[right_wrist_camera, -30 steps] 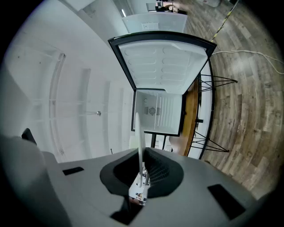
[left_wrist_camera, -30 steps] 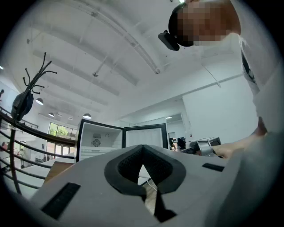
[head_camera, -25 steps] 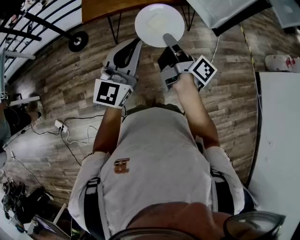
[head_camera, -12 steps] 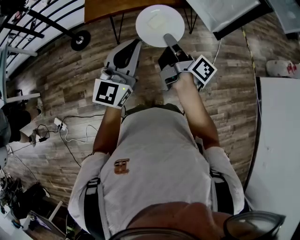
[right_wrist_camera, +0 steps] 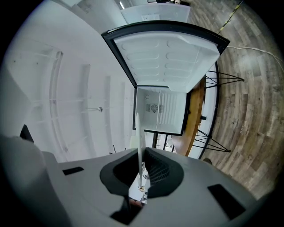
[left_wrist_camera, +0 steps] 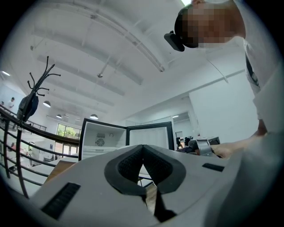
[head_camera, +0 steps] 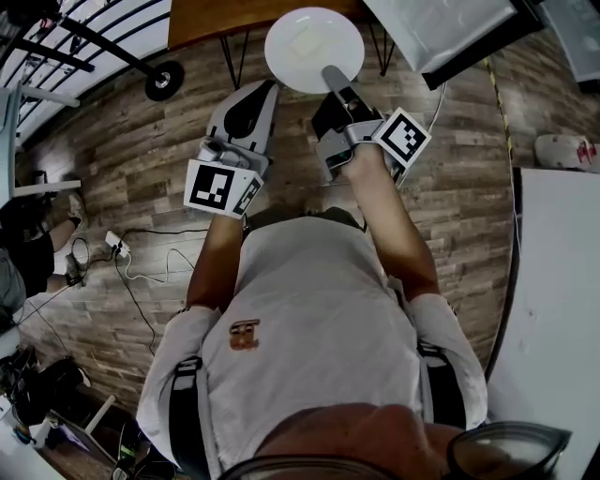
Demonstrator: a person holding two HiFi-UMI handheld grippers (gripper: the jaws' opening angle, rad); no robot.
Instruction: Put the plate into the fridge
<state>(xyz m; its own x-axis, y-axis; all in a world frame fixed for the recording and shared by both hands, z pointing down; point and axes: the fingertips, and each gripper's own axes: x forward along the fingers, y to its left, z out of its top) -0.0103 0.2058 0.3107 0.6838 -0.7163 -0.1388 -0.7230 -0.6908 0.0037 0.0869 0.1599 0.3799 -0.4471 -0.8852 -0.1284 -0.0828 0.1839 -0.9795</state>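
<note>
A round white plate [head_camera: 314,49] hangs over the wood floor in the head view, its near rim pinched by my right gripper [head_camera: 330,77], which is shut on it. The right gripper view shows the plate [right_wrist_camera: 139,142] edge-on between the pads of that gripper [right_wrist_camera: 141,153], with the open fridge [right_wrist_camera: 162,111] straight ahead and its door [right_wrist_camera: 168,53] swung wide. My left gripper [head_camera: 267,89] is beside the plate, apart from it, shut and holding nothing. In the left gripper view the tips of that gripper [left_wrist_camera: 143,146] meet in front of the open fridge [left_wrist_camera: 102,139].
A wooden table [head_camera: 225,14] on thin black legs stands under the fridge side. The open fridge door [head_camera: 441,23] reaches across the top right. A white counter [head_camera: 562,281] lies at the right. Cables [head_camera: 131,262] trail on the floor at left, near a black railing [head_camera: 84,37].
The plate and both grippers have shifted slightly left and up in the head view. The right gripper keeps its hold on the plate.
</note>
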